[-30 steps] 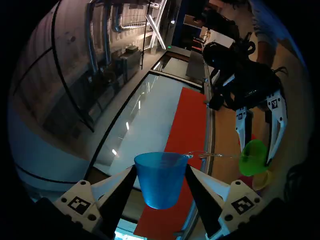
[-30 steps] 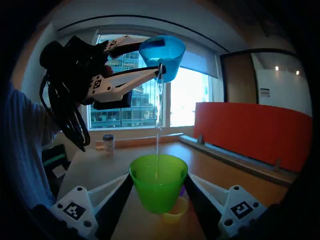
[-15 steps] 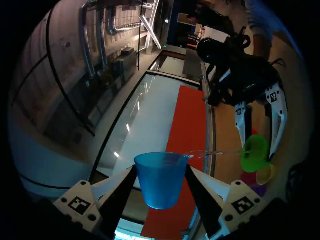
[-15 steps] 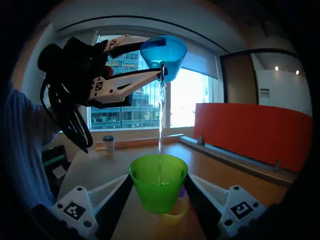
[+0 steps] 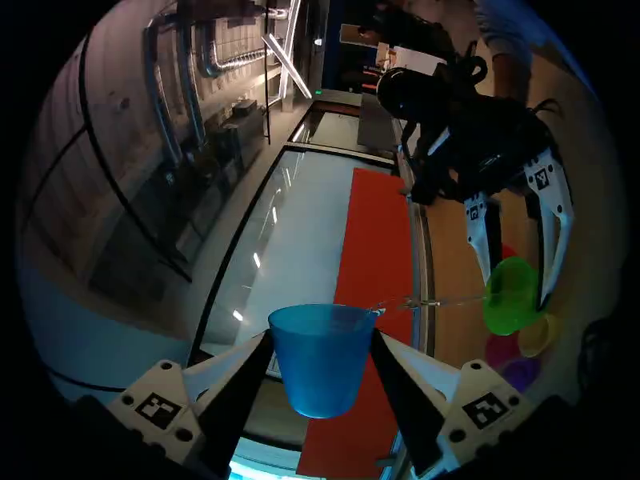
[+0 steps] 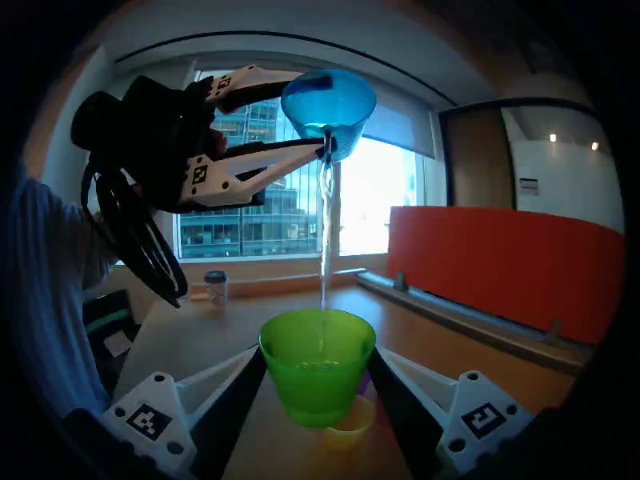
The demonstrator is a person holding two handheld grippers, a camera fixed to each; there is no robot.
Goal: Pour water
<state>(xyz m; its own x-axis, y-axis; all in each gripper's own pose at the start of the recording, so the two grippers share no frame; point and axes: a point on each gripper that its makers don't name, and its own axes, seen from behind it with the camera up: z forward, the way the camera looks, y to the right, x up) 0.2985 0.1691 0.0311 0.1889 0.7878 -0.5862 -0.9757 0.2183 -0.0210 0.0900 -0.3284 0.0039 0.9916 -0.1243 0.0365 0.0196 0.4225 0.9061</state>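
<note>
Water stream (image 6: 324,240) thicker than a second ago: blue cup (image 6: 328,104) tipped further, high above green cup (image 5: 510,296); fill rising. Left gripper (image 5: 322,344) jaws clamp blue cup, right gripper (image 6: 318,356) jaws clamp green cup.

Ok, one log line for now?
pouring | left gripper: shut on blue cup, tipped | right gripper: shut on green cup | water stream: entering green cup

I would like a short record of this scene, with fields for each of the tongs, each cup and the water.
left tongs: shut on the blue cup, which is tipped and held high
right tongs: shut on the green cup, which is upright and lower
water: thin stream falling from blue cup into green cup
just below green cup: yellow cup on the wooden table
</note>
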